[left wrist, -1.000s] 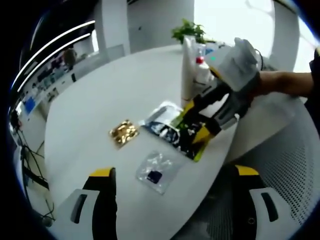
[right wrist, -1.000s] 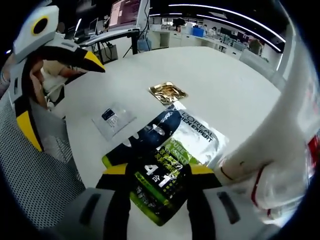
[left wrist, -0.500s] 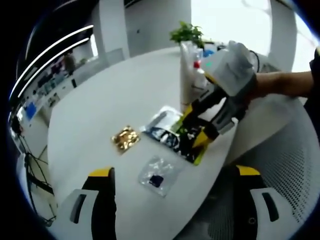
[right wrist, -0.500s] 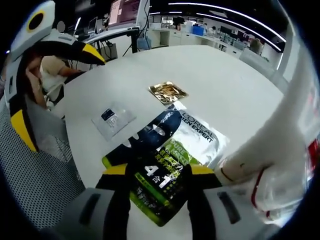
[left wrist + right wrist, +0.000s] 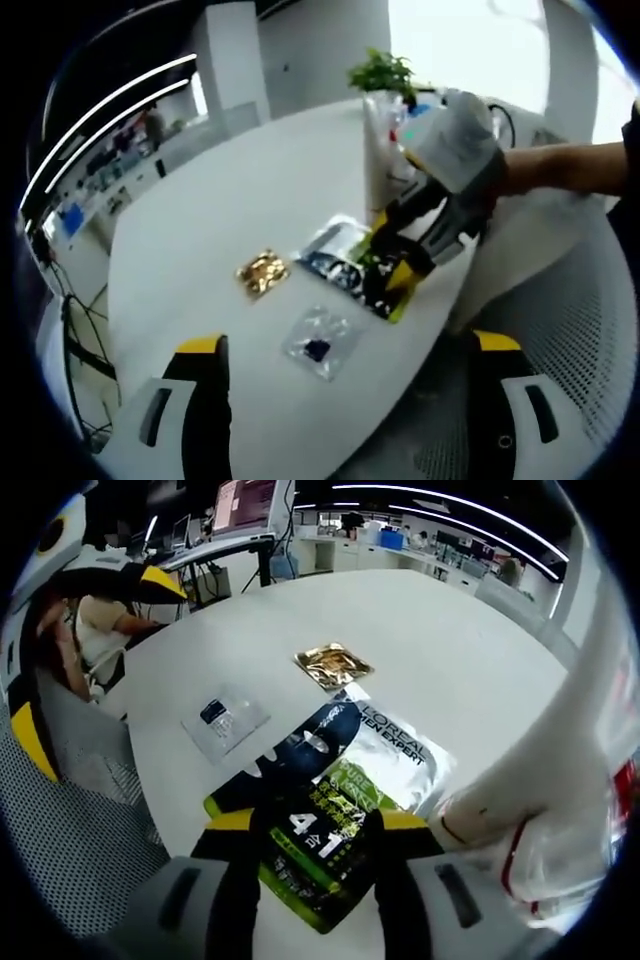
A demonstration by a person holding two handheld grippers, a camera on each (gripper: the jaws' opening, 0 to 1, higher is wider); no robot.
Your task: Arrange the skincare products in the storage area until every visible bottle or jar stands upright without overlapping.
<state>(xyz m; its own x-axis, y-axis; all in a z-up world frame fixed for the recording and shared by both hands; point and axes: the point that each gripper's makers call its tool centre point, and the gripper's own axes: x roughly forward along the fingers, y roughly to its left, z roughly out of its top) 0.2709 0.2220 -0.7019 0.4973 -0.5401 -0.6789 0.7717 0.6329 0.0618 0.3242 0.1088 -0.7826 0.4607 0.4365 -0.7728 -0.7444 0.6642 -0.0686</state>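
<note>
Left gripper has drawn back toward upper left, jaws wide, holding nothing.
Right gripper pinches the green sachet at lower centre, flat on the table.

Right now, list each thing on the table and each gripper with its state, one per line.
Green sachet: flat, overlapping the silver sachet, between the right gripper's jaws.
Silver sachet: flat, partly under the green one.
Gold packet: flat, apart.
Clear pouch: flat, apart.
White bottle: upright.
Right gripper: shut on green sachet.
Left gripper: open, holding nothing.
</note>
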